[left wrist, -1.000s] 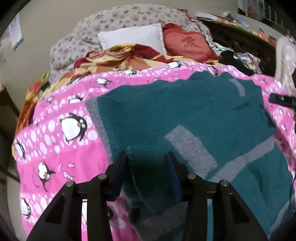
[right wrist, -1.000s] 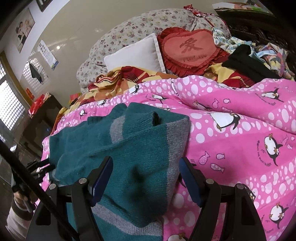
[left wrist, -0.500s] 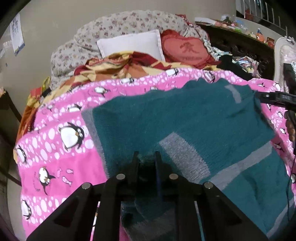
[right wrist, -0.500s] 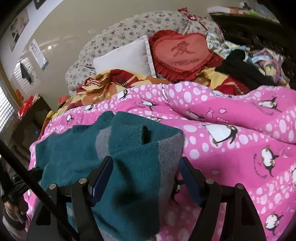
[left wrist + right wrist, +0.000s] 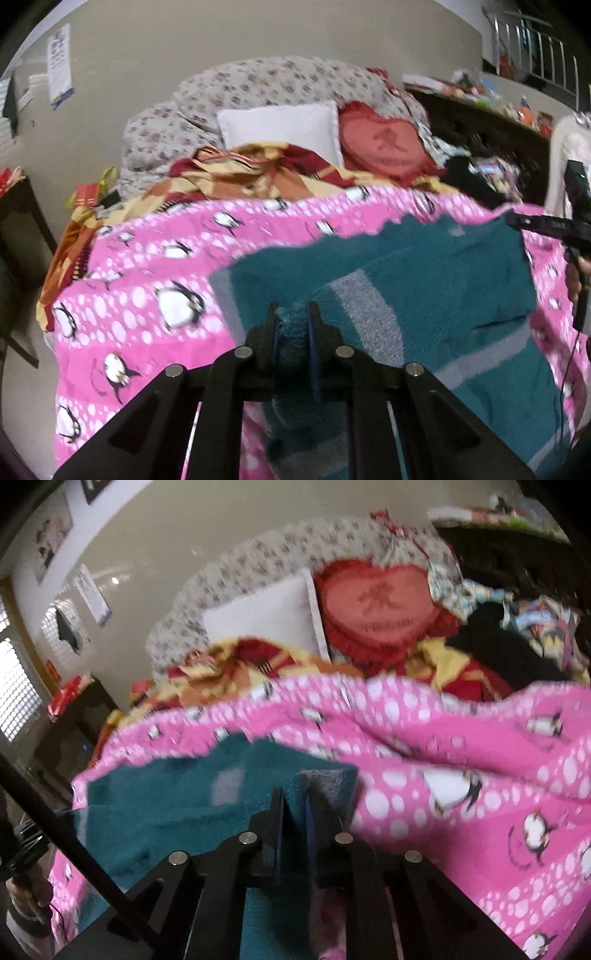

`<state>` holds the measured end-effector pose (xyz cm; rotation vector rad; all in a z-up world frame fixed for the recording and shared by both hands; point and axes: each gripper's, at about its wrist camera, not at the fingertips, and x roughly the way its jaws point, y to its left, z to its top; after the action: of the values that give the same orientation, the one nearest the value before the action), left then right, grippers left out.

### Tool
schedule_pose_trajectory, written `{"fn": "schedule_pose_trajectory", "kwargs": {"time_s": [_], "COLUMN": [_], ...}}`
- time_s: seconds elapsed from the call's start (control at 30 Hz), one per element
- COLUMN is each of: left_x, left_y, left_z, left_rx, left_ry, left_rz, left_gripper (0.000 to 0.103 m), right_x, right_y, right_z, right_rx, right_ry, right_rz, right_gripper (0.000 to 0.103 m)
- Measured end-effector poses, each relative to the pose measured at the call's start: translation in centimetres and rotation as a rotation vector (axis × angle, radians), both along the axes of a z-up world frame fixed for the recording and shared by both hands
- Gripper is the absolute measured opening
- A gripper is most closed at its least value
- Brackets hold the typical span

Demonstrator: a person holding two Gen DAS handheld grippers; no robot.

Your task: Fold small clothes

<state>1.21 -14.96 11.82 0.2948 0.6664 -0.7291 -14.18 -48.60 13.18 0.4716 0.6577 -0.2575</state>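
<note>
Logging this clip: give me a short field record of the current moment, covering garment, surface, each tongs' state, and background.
garment: teal sweater with grey bands, spread out, partly lifted at the near edge
surface: pink penguin blanket on a bed
left tongs: shut on a bunched fold of the sweater
right tongs: shut on the sweater's edge near a grey band
background: white pillow, red heart cushion, floral bedding against the wall
image quality: motion blur in both views
</note>
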Motion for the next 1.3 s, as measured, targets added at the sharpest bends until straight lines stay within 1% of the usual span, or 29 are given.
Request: {"fn": "schedule_pose_trajectory", "kwargs": {"time_s": [0.07,0.13,0.23,0.27,0.3,0.33,0.37,0.43,0.5,0.53,0.57,0.6,0.63,0.67,0.7,0.77,0.8,0.83,0.87,0.9,0.97,1.0,1.07,1.13,1.17,1.2,1.23,1.27,1.3], "left_x": [0.9,2.1,3.9,4.5,5.1,5.6,5.6,5.3,4.8,4.6,4.7,4.6,4.5,4.3,4.2,4.0,3.8,3.4,3.1,2.7,2.1,2.1,2.2,2.3,2.3,2.1,1.9,1.5,1.0], "left_y": [0.2,0.4,0.7,0.8,0.9,1.0,1.1,1.3,1.1,1.1,0.8,0.7,0.5,0.3,0.1,-0.1,-0.2,-0.4,-0.6,-0.8,-0.9,-0.8,-0.1,0.6,0.8,0.8,0.8,0.6,0.2], "left_z": [0.3,-0.3,-2.6,-3.3,-3.9,-4.4,-4.6,-4.3,-4.0,-3.9,-3.9,-4.0,-4.1,-4.1,-4.3,-4.4,-4.3,-4.2,-4.1,-3.9,-3.5,-3.3,-2.8,-2.3,-2.1,-2.0,-2.0,-2.0,-2.0], "left_rx": [-0.015,-0.009,0.031,0.037,0.041,0.048,0.047,0.046,0.053,0.053,0.055,0.058,0.064,0.071,0.077,0.077,0.072,0.070,0.076,0.087,0.104,0.104,0.084,0.063,0.058,0.050,0.043,0.040,0.039], "left_ry": [-0.001,0.027,0.060,0.078,0.102,0.119,0.124,0.110,0.088,0.087,0.088,0.086,0.081,0.078,0.078,0.086,0.094,0.096,0.085,0.063,0.026,0.022,0.026,0.030,0.031,0.035,0.038,0.039,0.040], "left_rz": [0.027,0.058,0.130,0.148,0.160,0.172,0.174,0.157,0.145,0.141,0.140,0.141,0.141,0.140,0.139,0.135,0.125,0.107,0.100,0.095,0.088,0.089,0.098,0.102,0.099,0.092,0.082,0.067,0.042], "left_gripper": [0.012,0.012,0.012,0.012,0.012,0.013,0.013,0.013,0.013,0.013,0.013,0.013,0.013,0.013,0.013,0.013,0.013,0.015,0.016,0.016,0.018,0.018,0.018,0.020,0.024,0.026,0.031,0.032,0.033], "right_x": [0.9,2.4,5.3,6.0,6.6,6.7,6.3,4.5,2.3,1.5,1.5,0.4,0.2,0.1,0.0,0.2,0.2,0.1,-0.1,-0.6,-1.6,-2.1,-3.1,-3.4,-3.1,-2.6,-1.4,-0.3,0.4], "right_y": [0.2,0.6,1.1,1.3,1.3,1.3,1.1,0.8,1.4,2.2,2.2,4.8,5.8,7.4,7.9,8.3,7.6,6.7,5.6,4.4,3.2,3.1,3.2,3.5,3.7,4.0,4.6,5.1,5.6], "right_z": [1.0,1.0,-1.2,-2.0,-2.9,-3.3,-3.2,-2.1,-0.3,0.4,0.4,0.8,0.4,-0.8,-1.7,-4.8,-6.5,-7.6,-8.3,-8.7,-8.2,-7.5,-5.4,-3.4,-3.0,-2.7,-2.5,-2.5,-2.4], "right_rx": [-0.007,-0.019,-0.002,0.000,-0.008,-0.007,0.020,0.042,0.007,-0.017,-0.017,-0.090,-0.116,-0.148,-0.161,-0.278,-0.335,-0.352,-0.329,-0.265,-0.188,-0.179,-0.175,-0.205,-0.222,-0.236,-0.253,-0.277,-0.295], "right_ry": [-0.026,-0.031,0.004,0.022,0.052,0.070,0.061,0.019,-0.004,-0.015,-0.015,0.013,0.040,0.094,0.126,0.262,0.331,0.363,0.373,0.361,0.316,0.289,0.200,0.122,0.106,0.105,0.123,0.141,0.148], "right_rz": [0.004,0.012,0.037,0.047,0.039,0.036,0.037,0.018,0.022,0.051,0.051,0.153,0.187,0.232,0.245,0.209,0.151,0.111,0.078,0.051,0.030,0.026,0.033,0.021,0.020,0.025,0.040,0.056,0.068], "right_gripper": [0.010,0.011,0.013,0.015,0.021,0.023,0.024,0.033,0.034,0.034,0.034,0.034,0.034,0.034,0.032,0.026,0.021,0.020,0.020,0.020,0.021,0.021,0.021,0.042,0.066,0.071,0.068,0.063,0.050]}}
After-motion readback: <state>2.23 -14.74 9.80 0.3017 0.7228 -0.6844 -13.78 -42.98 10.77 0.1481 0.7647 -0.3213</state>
